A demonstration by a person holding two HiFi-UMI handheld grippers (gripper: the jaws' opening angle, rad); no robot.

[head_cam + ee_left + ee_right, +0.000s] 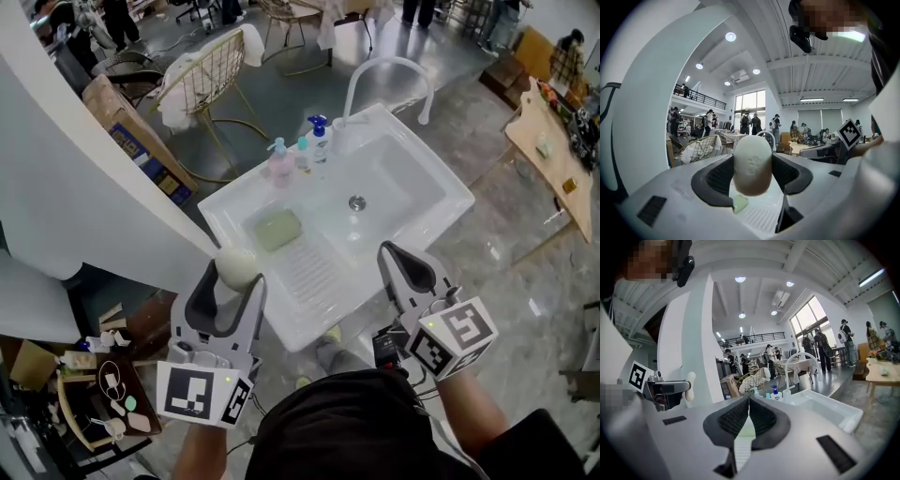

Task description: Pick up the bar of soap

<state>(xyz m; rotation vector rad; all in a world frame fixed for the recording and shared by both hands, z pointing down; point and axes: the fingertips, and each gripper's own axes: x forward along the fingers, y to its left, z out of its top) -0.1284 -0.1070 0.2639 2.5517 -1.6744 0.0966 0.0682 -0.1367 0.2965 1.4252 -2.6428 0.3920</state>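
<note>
An oval cream bar of soap (236, 267) stands upright between the jaws of my left gripper (232, 281), which is shut on it and held above the front left rim of the white sink (424, 167). The left gripper view shows the soap (752, 161) filling the gap between the black pads. To its right, my right gripper (410, 270) is raised over the sink's front edge; its jaws (748, 416) are shut with nothing between them. From the right gripper view the soap (690, 383) shows at the left.
A pale green block (277, 230) lies in the sink's left basin by a ribbed board. Pump bottles (280, 161) and a curved tap (389, 70) stand at the back rim. A white pillar (84, 169), wire chair (211, 80) and wooden table (553, 159) surround the sink.
</note>
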